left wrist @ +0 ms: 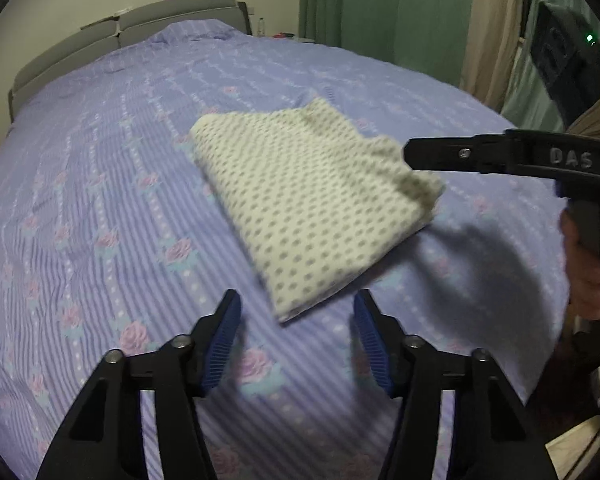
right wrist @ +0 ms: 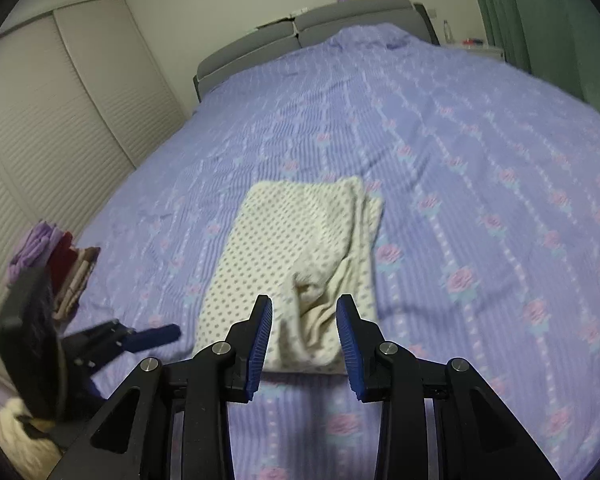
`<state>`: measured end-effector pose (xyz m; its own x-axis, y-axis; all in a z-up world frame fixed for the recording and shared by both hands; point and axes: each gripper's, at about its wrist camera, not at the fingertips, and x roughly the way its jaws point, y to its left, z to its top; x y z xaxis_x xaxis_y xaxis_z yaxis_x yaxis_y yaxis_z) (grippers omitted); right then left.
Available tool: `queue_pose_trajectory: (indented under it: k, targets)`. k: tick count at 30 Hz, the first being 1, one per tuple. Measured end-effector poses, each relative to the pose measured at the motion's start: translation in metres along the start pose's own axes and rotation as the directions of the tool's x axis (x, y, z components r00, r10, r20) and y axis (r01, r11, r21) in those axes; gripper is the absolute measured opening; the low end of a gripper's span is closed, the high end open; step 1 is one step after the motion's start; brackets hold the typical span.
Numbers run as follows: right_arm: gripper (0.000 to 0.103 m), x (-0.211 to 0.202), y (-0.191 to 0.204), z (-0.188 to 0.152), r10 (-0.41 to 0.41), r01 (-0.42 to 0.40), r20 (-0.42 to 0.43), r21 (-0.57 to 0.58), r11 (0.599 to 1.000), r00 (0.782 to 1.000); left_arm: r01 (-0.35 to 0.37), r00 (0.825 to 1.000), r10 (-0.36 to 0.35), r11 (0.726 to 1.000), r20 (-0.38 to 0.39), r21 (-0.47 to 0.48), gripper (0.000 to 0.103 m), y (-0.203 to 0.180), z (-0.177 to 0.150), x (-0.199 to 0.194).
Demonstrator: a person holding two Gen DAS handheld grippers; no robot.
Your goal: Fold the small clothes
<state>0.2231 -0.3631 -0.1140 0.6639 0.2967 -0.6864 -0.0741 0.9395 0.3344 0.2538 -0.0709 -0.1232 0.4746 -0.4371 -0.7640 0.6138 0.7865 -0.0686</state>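
In the left wrist view, the left gripper (left wrist: 298, 320) has its blue pads apart and nothing between them. The folded dotted cloth (left wrist: 300, 208) lies flat on the purple floral bedspread (left wrist: 100, 160), its near corner just ahead of the fingertips. The right gripper (left wrist: 410, 156) reaches in from the right, beside the cloth's right edge — a hand (left wrist: 586, 272) holds its grip.

In the right wrist view, the right gripper (right wrist: 304, 320) is released too; its pads stand apart over the near, rumpled end of the cloth (right wrist: 292, 248), not pressing it. The left gripper (right wrist: 156, 336) shows at the left — just beside the cloth's corner.
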Motion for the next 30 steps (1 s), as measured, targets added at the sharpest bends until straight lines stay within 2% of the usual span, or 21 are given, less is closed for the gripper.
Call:
queue_pose_trajectory:
  k: [4,7,12,15,21,22,23,25,30]
  targets:
    - [0.035,0.006,0.005,-0.005,-0.011,0.012,-0.009,0.006,1.0,1.0,0.009,1.0,-0.009,0.999,0.001,-0.034,0.05,0.012,-0.002,0.011]
    - [0.035,0.004,0.0,-0.01,-0.018,0.018,-0.001,0.063,0.998,1.0,0.002,1.0,-0.002,0.999,0.007,-0.047,0.05,0.016,-0.007,0.013]
    - [0.035,0.002,-0.015,-0.023,0.004,-0.003,-0.008,0.172,0.985,1.0,0.002,1.0,0.0,0.995,0.024,-0.095,0.049,0.02,-0.009,0.014]
    - [0.035,0.008,-0.021,-0.03,0.012,-0.005,-0.031,0.22,0.976,0.999,-0.018,0.999,0.021,0.996,0.036,-0.086,0.049,0.017,-0.009,0.013]
    - [0.035,0.016,-0.025,-0.031,0.055,-0.043,-0.038,0.261,0.964,0.998,-0.014,0.999,0.019,0.992,0.043,-0.123,0.049,0.02,-0.008,0.014]
    - [0.034,0.018,-0.026,-0.03,0.069,-0.057,-0.034,0.275,0.96,0.997,-0.014,0.999,0.02,0.992,0.044,-0.128,0.049,0.019,-0.008,0.014]
    - [0.025,0.017,-0.026,-0.029,0.074,-0.065,-0.021,0.283,0.957,0.997,-0.014,0.999,0.02,0.992,0.046,-0.129,0.049,0.019,-0.008,0.014]
    - [0.014,0.012,-0.021,-0.026,0.073,-0.073,0.009,0.241,0.968,0.997,-0.016,0.998,0.023,0.991,0.05,-0.133,0.049,0.017,-0.007,0.013]
    - [0.012,-0.009,-0.001,-0.008,0.042,-0.046,0.09,0.041,0.998,0.995,-0.003,0.999,0.011,0.987,0.045,-0.162,0.049,0.01,-0.006,0.017]
